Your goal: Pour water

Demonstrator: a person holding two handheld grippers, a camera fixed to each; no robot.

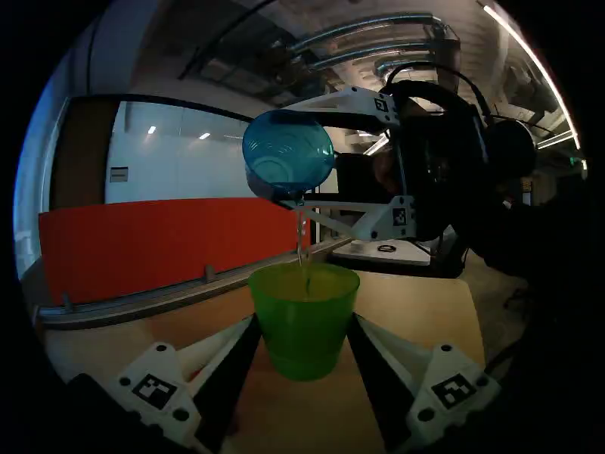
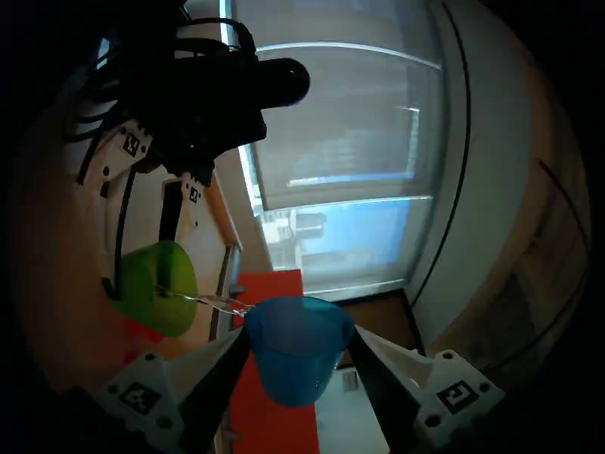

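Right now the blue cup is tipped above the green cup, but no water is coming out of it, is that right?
No, water is coming out: the left gripper view shows a thin stream falling from the tipped blue cup into the green cup below. The rest is right.

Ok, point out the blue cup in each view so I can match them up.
Left gripper view: blue cup upper centre, tipped above the green cup.
Right gripper view: blue cup low centre, close to the camera.
Shared landmark: the green cup, left of centre in the right gripper view, catching the thin water stream.
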